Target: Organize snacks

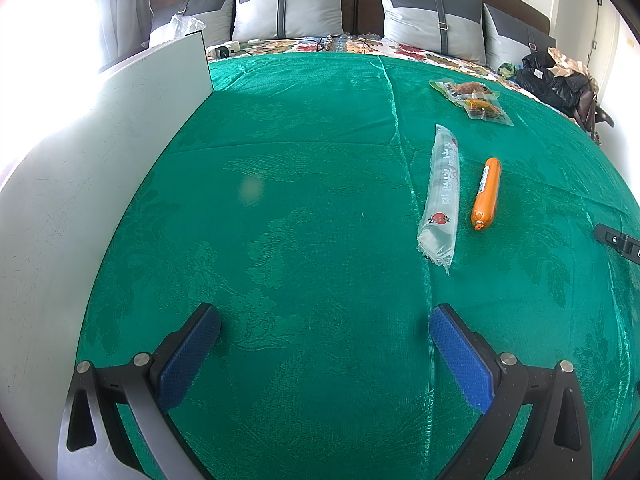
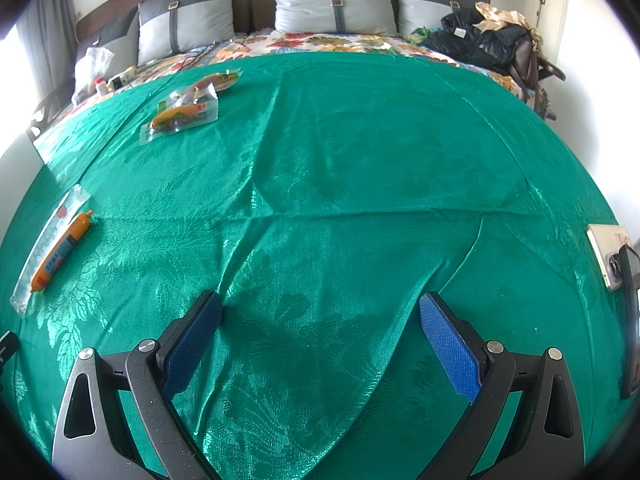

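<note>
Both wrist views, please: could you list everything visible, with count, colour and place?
Cloth: one, green, covering the bed.
Sausage: one, orange, right of the long pack.
Long pack: one, clear-white, mid cloth.
Snack packs: at least two, clear with orange contents, far side, overlapping.
Board: one, white, left edge.
Pillows: four, grey, at the headboard.
Clothes: a dark pile, far right corner.
Left gripper: open, blue pads, empty.
Right gripper: open, blue pads, empty.

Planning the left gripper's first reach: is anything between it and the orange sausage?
Nothing visible. Only bare green cloth lies between the open left gripper and the orange sausage. The clear packet lies just beside it, on the left.
</note>
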`<state>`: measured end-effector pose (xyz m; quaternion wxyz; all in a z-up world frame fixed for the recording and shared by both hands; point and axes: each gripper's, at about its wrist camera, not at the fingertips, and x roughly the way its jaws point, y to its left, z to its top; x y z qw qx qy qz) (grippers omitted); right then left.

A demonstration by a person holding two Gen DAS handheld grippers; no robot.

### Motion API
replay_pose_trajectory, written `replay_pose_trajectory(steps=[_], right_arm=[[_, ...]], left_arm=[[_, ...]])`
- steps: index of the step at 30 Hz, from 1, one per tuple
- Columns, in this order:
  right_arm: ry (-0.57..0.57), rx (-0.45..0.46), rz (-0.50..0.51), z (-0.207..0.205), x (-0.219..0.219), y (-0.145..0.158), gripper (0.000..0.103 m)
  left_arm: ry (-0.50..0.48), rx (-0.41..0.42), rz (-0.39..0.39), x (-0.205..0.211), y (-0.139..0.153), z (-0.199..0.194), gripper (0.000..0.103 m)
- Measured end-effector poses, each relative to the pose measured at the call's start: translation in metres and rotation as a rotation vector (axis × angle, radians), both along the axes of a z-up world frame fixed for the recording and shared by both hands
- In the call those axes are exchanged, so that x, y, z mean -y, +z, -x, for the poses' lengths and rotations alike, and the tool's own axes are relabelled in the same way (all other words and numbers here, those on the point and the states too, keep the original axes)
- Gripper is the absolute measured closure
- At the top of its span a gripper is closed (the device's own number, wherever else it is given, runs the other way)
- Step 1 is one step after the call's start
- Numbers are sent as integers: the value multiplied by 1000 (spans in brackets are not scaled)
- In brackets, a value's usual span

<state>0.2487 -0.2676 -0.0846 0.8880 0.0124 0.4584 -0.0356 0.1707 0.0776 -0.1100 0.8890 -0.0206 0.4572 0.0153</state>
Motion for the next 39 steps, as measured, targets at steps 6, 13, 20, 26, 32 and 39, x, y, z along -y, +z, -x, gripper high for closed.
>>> replay_pose_trajectory(steps=[6,13,20,26,32,39], right_arm=[[0,0,0,0,0,0,3],[0,0,0,0,0,0,3],[0,0,0,0,0,0,3],[0,0,0,0,0,0,3],[0,0,0,0,0,0,3],[0,0,0,0,0,0,3]], left_arm=[[0,0,0,0,0,0,0],[1,-1,0,0,0,0,0],[-30,-17,99,-2,33,-25,5],[-138,-95,85,39,37,-83,27],[-112,-155,45,61,19,-108,40],[-149,-145,-30,59,19,-88,85]])
